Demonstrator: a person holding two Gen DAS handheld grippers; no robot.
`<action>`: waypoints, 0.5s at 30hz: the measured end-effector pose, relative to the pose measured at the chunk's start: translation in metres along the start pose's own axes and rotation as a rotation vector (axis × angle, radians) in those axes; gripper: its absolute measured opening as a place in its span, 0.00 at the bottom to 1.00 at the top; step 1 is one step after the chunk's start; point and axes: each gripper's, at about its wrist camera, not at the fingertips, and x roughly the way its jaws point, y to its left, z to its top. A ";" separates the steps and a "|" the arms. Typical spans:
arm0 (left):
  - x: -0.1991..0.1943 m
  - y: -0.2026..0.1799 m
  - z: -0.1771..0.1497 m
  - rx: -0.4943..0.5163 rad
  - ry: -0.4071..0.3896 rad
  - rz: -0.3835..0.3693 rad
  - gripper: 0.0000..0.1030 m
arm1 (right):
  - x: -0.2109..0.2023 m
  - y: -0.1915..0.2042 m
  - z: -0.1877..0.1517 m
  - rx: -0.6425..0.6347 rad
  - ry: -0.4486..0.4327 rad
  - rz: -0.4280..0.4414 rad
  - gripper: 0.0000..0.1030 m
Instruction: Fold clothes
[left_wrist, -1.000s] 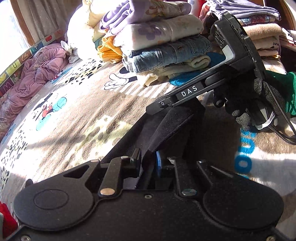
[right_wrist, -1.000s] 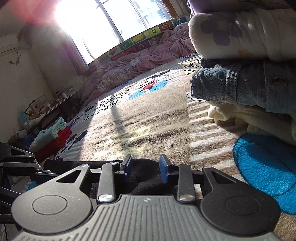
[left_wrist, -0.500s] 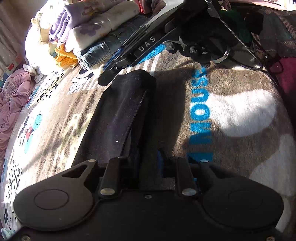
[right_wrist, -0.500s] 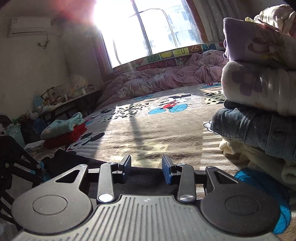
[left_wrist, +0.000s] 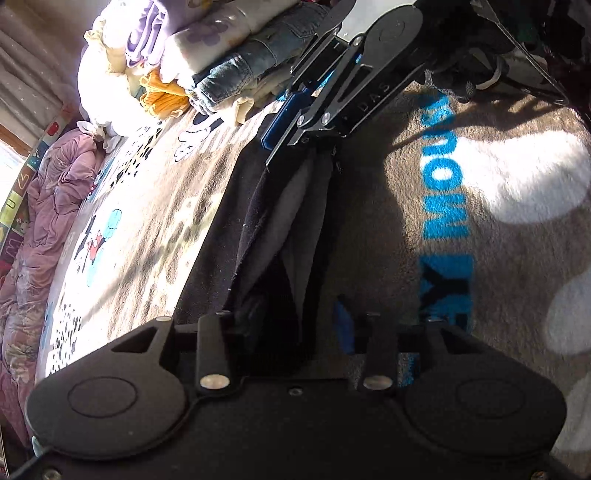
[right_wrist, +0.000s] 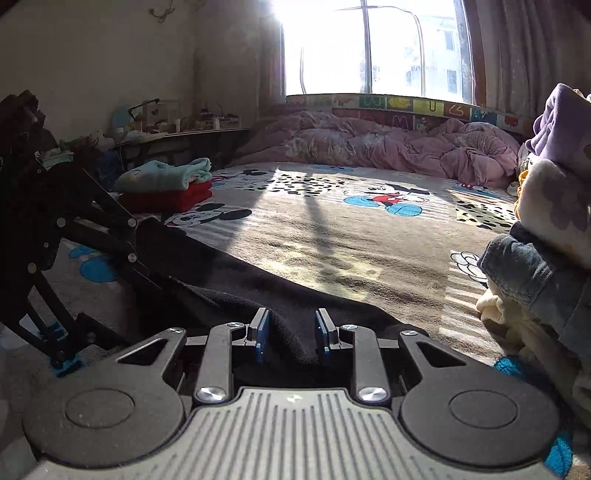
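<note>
I hold the left gripper (left_wrist: 295, 325) low over the near end of the black garment (left_wrist: 221, 236), its jaws parted wide with cloth lying loose between them; the right gripper (right_wrist: 290, 334) sits level at the far end, jaws partly apart around a raised fold. The fleecy garment lies lengthwise on the plush printed blanket (right_wrist: 369, 251). A stack of folded clothes (left_wrist: 221, 70) borders one side.

Sunlight is pouring through a curtained window (right_wrist: 373, 44) into a home bedroom, a cartoon-mouse blanket (right_wrist: 332, 236) covering the bed beside a crumpled pink duvet (right_wrist: 388, 147) and stacked clothes (left_wrist: 221, 62).
</note>
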 end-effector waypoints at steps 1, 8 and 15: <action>0.001 -0.002 -0.001 0.006 -0.005 0.006 0.44 | 0.001 -0.003 -0.001 0.014 0.005 0.000 0.25; 0.016 -0.005 0.015 -0.106 -0.075 -0.007 0.46 | 0.007 -0.015 -0.003 0.127 0.002 0.021 0.25; 0.025 0.005 0.025 -0.327 -0.118 -0.103 0.49 | 0.009 -0.024 -0.004 0.194 -0.007 0.038 0.26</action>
